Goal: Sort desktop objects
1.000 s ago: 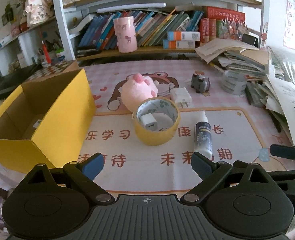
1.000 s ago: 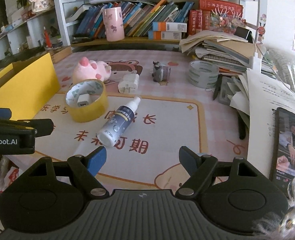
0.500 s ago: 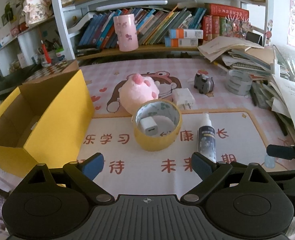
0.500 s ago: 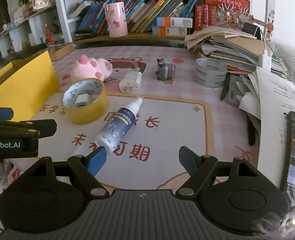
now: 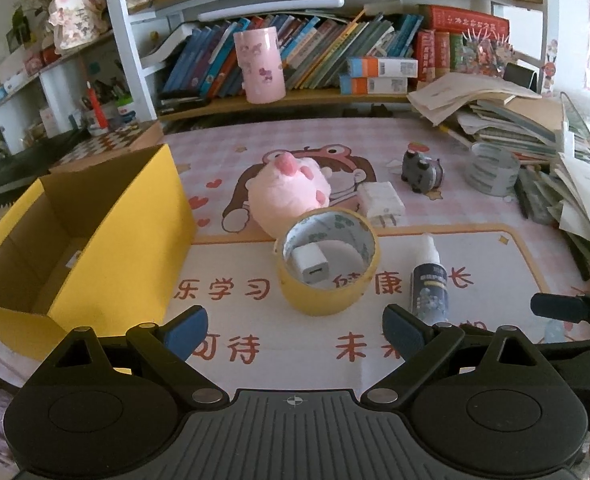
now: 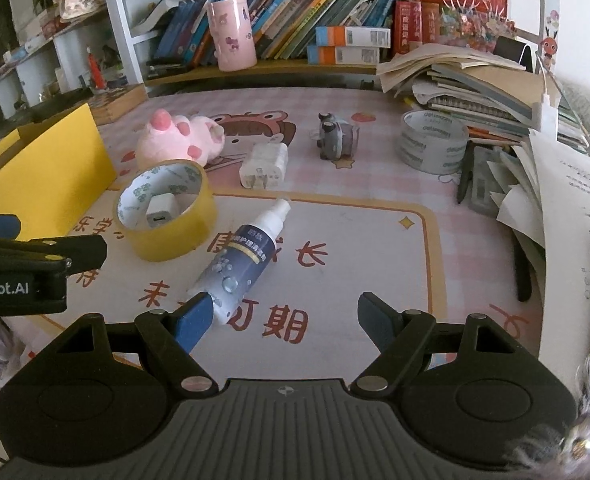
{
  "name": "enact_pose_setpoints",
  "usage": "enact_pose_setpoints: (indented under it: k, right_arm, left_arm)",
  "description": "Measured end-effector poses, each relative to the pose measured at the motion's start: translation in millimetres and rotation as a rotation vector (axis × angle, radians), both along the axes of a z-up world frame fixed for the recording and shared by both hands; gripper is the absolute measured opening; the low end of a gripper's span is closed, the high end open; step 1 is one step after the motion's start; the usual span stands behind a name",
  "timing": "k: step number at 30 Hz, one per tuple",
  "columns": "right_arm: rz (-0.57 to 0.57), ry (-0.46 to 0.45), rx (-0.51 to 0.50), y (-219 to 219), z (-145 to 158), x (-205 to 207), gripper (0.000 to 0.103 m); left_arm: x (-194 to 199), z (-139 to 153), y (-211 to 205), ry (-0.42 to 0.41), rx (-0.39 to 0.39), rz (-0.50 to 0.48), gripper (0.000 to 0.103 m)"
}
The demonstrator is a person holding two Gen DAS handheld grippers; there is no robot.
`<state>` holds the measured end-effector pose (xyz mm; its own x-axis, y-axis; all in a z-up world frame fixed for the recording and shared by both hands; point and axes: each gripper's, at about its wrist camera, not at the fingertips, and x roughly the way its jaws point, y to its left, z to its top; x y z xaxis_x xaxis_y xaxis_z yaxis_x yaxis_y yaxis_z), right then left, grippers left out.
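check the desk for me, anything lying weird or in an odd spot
Two things stand out. The spray bottle lies on its side on the mat instead of standing. A small white charger sits inside the ring of the yellow tape roll, an odd place for it. Nothing looks spilled or broken.

The left gripper pointed steeply downward, its blue-padded jaws spread wide with nothing between them; the right gripper tilted down likewise, jaws parted and empty; the two sat close alongside each other.
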<state>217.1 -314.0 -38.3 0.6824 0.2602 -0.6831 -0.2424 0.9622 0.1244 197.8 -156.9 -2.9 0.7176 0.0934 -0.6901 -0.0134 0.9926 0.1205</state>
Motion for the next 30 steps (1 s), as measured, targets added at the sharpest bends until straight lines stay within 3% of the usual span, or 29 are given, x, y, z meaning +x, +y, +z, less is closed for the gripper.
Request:
enact_pose_setpoints:
  k: [17,30]
  right_arm:
    - [0.018,0.004,0.009,12,-3,13,0.077]
    - [0.015,0.008,0.022,16,-4,33,0.07]
  left_arm:
    - [2,1,10,0.0,0.024,0.033,0.096]
    - [7,1,12,0.0,0.022,0.033,0.096]
